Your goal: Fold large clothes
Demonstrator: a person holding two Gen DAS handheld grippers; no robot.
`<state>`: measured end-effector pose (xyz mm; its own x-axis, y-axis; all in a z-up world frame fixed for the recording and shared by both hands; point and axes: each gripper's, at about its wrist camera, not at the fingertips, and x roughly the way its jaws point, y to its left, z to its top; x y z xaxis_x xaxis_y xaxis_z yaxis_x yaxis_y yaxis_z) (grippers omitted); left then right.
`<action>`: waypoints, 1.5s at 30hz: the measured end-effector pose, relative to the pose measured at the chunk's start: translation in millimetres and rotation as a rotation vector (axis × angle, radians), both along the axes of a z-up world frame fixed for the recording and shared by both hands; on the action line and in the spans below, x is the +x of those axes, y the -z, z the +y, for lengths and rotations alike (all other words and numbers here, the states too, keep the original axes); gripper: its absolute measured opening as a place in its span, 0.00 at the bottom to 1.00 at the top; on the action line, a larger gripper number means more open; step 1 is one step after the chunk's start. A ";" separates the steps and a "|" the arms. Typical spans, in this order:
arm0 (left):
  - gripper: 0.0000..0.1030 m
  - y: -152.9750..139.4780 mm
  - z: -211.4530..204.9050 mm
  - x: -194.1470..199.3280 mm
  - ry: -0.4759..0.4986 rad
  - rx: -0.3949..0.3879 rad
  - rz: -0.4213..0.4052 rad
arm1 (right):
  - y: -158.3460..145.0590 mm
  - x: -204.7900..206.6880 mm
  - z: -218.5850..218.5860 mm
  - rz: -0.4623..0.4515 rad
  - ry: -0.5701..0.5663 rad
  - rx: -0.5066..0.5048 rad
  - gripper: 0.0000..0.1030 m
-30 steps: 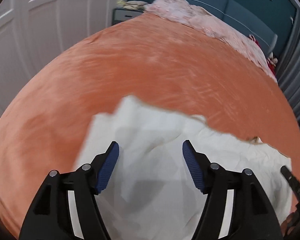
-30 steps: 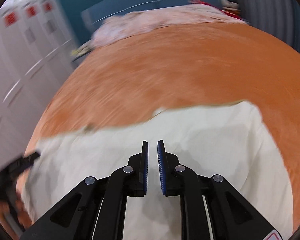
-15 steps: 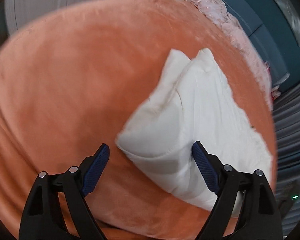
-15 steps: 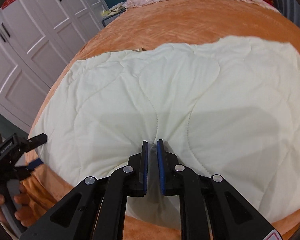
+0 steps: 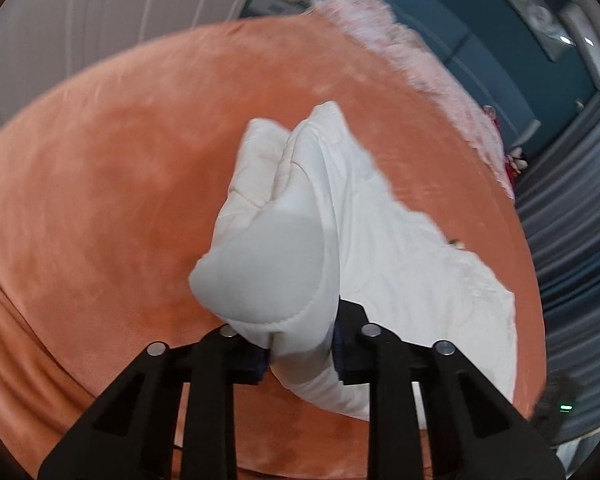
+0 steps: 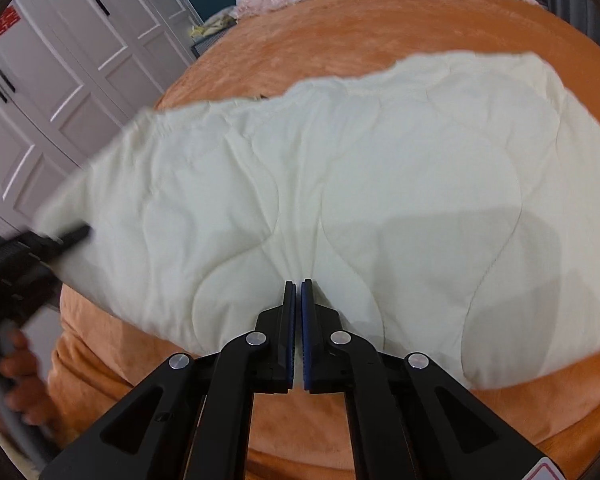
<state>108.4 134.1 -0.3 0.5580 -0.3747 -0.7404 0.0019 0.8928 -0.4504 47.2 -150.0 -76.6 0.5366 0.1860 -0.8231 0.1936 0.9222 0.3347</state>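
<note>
A cream quilted blanket (image 5: pixel 380 260) lies on the orange bed cover (image 5: pixel 120 200). My left gripper (image 5: pixel 300 344) is closing on its near left corner, and the blue pads press a thick fold that bulges up between them. In the right wrist view the blanket (image 6: pixel 380 180) spreads wide and fairly flat. My right gripper (image 6: pixel 298 286) is shut, its tips on the blanket near the front edge where creases converge; whether fabric is caught I cannot tell. The left gripper (image 6: pixel 40 244) shows blurred at the blanket's left corner, held by a hand (image 6: pixel 12 360).
Orange cover (image 6: pixel 380 20) surrounds the blanket on all sides. Pink bedding (image 5: pixel 400 52) is heaped at the far end by a blue headboard. White wardrobe doors (image 6: pixel 60 80) stand left of the bed. Grey curtains (image 5: pixel 572 240) hang on the right.
The left jaws, wide apart around the blanket corner half a second ago, have closed on it and lifted it slightly. The right gripper has sunk onto the blanket and its small gap has shut.
</note>
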 end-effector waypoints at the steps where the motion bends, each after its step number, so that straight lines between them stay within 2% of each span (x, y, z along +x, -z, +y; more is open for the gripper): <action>1: 0.19 -8.9 -5.4 -5.4 0.015 0.007 -0.024 | 3.6 1.2 0.7 0.005 0.002 -0.003 0.00; 5: 0.18 -55.0 -43.8 -28.6 0.120 0.035 -0.136 | 14.5 9.6 -0.8 -0.003 0.002 -0.003 0.00; 7: 0.17 -73.3 -69.0 -43.4 0.191 0.048 -0.183 | 17.3 11.7 -5.2 -0.024 0.001 0.031 0.00; 11: 0.17 -91.2 -123.6 -60.5 0.331 0.086 -0.243 | 9.9 2.3 -24.0 -0.017 0.007 0.153 0.00; 13: 0.17 -95.6 -153.3 -70.6 0.403 0.120 -0.268 | -3.4 -10.9 -33.2 -0.027 0.009 0.165 0.00; 15: 0.17 -94.9 -179.7 -77.8 0.466 0.138 -0.272 | -20.0 -28.3 -43.4 -0.039 0.021 0.133 0.04; 18: 0.17 -85.2 -218.6 -87.8 0.543 0.174 -0.262 | -40.8 -62.1 -72.6 -0.053 0.073 0.105 0.04; 23: 0.17 -55.2 -272.7 -92.7 0.626 0.217 -0.187 | -56.3 -103.9 -110.8 -0.062 0.171 0.063 0.07; 26: 0.17 -31.7 -298.5 -93.1 0.655 0.241 -0.130 | -60.8 -123.3 -129.0 -0.058 0.211 0.002 0.07; 28: 0.18 -19.3 -310.0 -93.6 0.663 0.269 -0.114 | -62.7 -132.0 -135.4 -0.063 0.225 0.001 0.08; 30: 0.20 -12.7 -312.9 -93.3 0.658 0.270 -0.100 | -67.5 -137.2 -137.5 -0.075 0.238 0.013 0.09; 32: 0.25 -17.5 -307.6 -95.5 0.645 0.235 -0.098 | -75.3 -140.8 -136.9 -0.097 0.237 0.014 0.12; 33: 0.31 -22.3 -302.9 -96.6 0.645 0.215 -0.107 | -82.1 -143.8 -137.6 -0.115 0.234 0.007 0.15; 36: 0.54 -39.4 -284.1 -104.5 0.637 0.185 -0.147 | -101.6 -153.4 -133.6 -0.179 0.213 -0.006 0.41; 37: 0.62 -45.0 -274.9 -106.9 0.627 0.180 -0.160 | -107.9 -155.7 -133.7 -0.195 0.207 -0.007 0.44; 38: 0.66 -50.5 -264.7 -109.3 0.609 0.184 -0.173 | -115.1 -155.0 -133.0 -0.213 0.198 -0.006 0.45; 40: 0.76 -55.4 -243.2 -112.4 0.569 0.188 -0.184 | -130.1 -150.1 -124.4 -0.253 0.167 -0.004 0.55; 43: 0.78 -50.4 -211.7 -107.9 0.515 0.160 -0.128 | -138.9 -136.8 -110.3 -0.282 0.127 0.001 0.57; 45: 0.82 -41.7 -195.0 -103.2 0.472 0.180 -0.100 | -141.4 -120.4 -100.5 -0.285 0.097 -0.003 0.57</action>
<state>5.2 -60.8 41.4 0.4307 -0.4741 -0.7679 0.4585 0.8478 -0.2663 -73.2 -250.5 64.8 0.7610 0.1208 -0.6374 0.1794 0.9050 0.3857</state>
